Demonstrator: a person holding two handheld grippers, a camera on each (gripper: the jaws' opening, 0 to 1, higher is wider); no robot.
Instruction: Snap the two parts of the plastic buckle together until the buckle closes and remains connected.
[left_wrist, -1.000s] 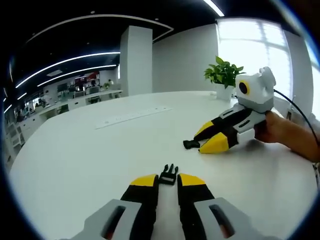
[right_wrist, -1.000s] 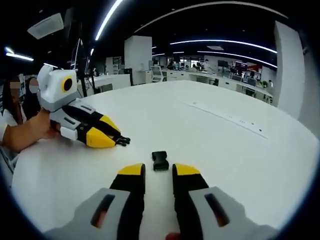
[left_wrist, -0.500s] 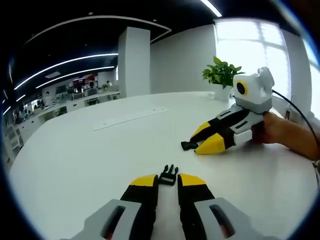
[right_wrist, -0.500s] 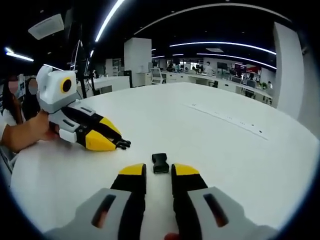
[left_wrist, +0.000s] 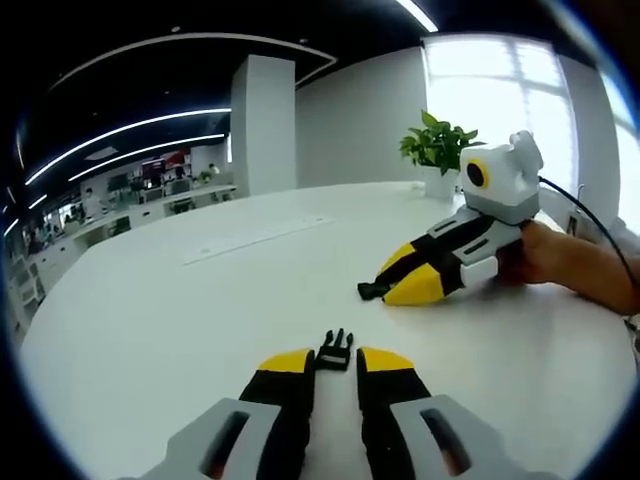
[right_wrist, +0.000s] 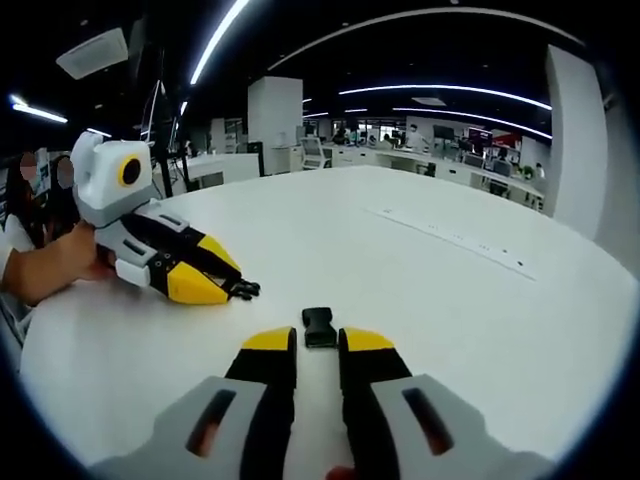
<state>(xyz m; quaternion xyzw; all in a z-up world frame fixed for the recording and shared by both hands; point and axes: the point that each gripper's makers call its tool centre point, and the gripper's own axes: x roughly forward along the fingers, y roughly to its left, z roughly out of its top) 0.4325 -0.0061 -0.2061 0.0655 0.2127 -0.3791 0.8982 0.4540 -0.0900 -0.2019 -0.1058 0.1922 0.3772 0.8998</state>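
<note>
In the left gripper view, our left gripper (left_wrist: 335, 362) sits low on the white tabletop (left_wrist: 180, 320). Its yellow-tipped jaws are a little way apart. The pronged buckle part (left_wrist: 336, 350) lies between the tips, its prongs pointing away from us. We cannot tell if the tips press on it. Off to the right, our right gripper (left_wrist: 385, 290) rests its tips on the tabletop, with a hand (left_wrist: 545, 262) around its back end. A small black piece pokes out from those tips. Behind it stands a green potted plant (left_wrist: 438, 150).

In the right gripper view, the left gripper (right_wrist: 232, 288) lies at the left with the black prongs sticking out of its tips. In the middle, the right gripper (right_wrist: 318, 345) has its jaws a little way apart too. The socket buckle part (right_wrist: 319, 327) sits between their tips on the tabletop (right_wrist: 450, 300). We cannot tell if they squeeze it. The two buckle parts lie well apart.
</note>
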